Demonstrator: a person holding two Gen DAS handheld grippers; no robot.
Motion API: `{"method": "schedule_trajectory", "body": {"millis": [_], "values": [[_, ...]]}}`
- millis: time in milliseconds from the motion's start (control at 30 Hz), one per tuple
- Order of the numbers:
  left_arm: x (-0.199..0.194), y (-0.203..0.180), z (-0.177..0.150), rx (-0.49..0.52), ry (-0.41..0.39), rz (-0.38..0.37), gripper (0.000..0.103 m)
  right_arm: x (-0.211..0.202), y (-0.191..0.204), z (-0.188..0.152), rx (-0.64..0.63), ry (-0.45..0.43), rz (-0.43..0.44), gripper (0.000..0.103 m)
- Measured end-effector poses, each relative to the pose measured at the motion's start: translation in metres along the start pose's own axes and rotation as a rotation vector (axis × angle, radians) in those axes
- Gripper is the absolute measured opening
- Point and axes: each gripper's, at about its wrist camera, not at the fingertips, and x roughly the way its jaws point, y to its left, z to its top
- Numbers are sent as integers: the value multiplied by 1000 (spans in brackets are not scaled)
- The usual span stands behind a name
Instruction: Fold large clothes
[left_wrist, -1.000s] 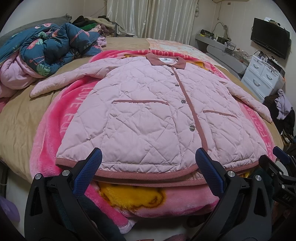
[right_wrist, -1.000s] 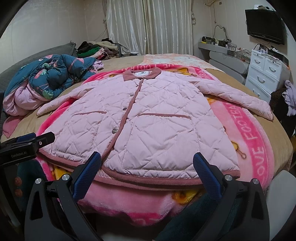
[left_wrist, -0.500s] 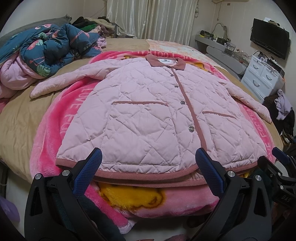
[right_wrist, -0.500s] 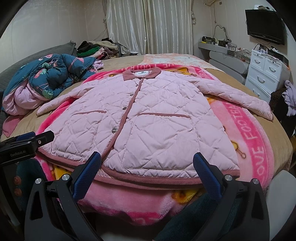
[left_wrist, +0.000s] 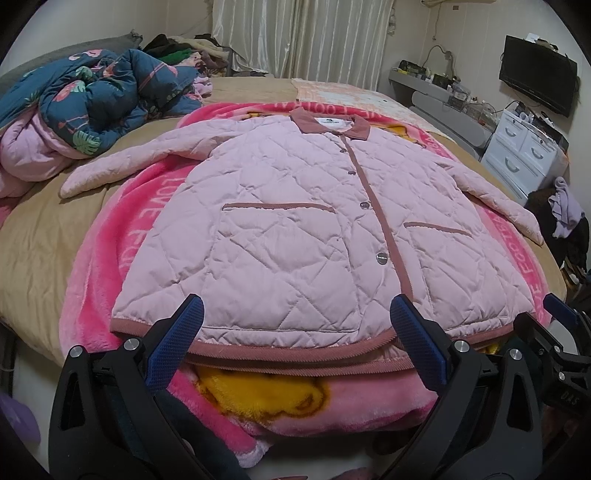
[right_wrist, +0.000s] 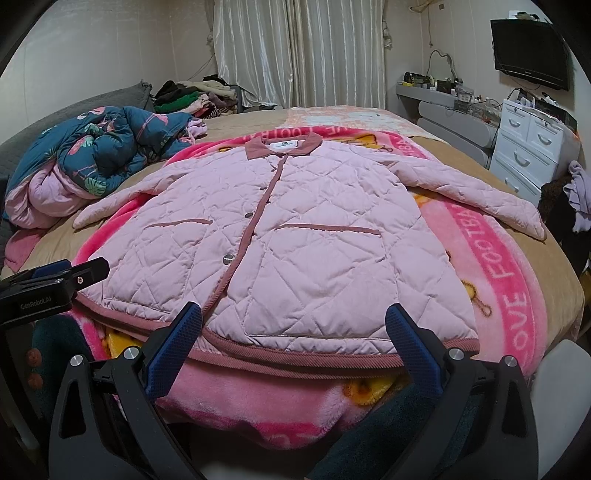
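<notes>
A pink quilted jacket with dusty-rose trim lies flat and buttoned on a pink blanket on the bed, collar at the far end, both sleeves spread out. It also shows in the right wrist view. My left gripper is open and empty, just in front of the left half of the hem. My right gripper is open and empty, just in front of the right half of the hem. Neither touches the jacket.
A blue floral quilt and heaped clothes lie at the bed's far left. A white drawer unit, a shelf with clutter and a wall TV stand on the right. Curtains hang behind the bed.
</notes>
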Motion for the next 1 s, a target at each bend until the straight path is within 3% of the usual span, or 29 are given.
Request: {"method": "schedule_trajectory", "body": {"millis": [467,1000], "values": [[9,-3,3,1,5,1,95,11,2,7,-11,29,-3,99],[37,-1,68,-18,-39,26,95,33,-4,74,-18,4,-3,99]]}}
